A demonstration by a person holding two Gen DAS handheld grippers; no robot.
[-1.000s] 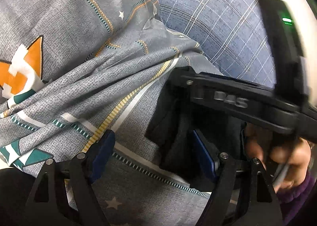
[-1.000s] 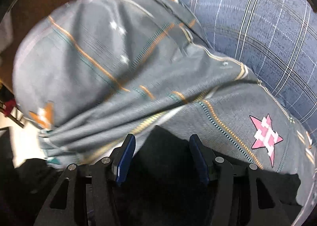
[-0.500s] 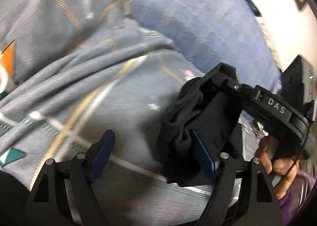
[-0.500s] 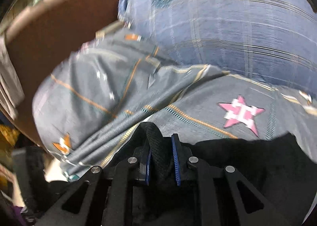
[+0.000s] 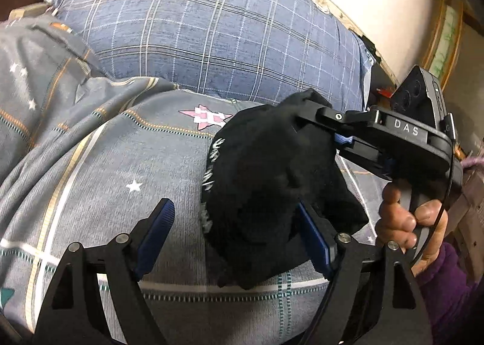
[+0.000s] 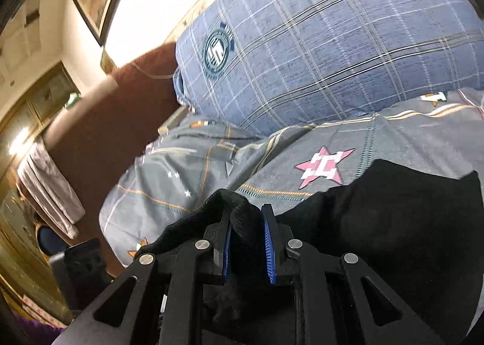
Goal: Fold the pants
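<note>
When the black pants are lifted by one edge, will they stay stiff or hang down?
Probably floppy: the black pants bunch and droop below the right gripper. Likely not slippery, since a thick fold sits pinched between its pads. The left gripper is open.

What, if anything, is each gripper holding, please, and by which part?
The right gripper pinches the black pants by a bunched fold at their edge. The left gripper is open, holding nothing.
</note>
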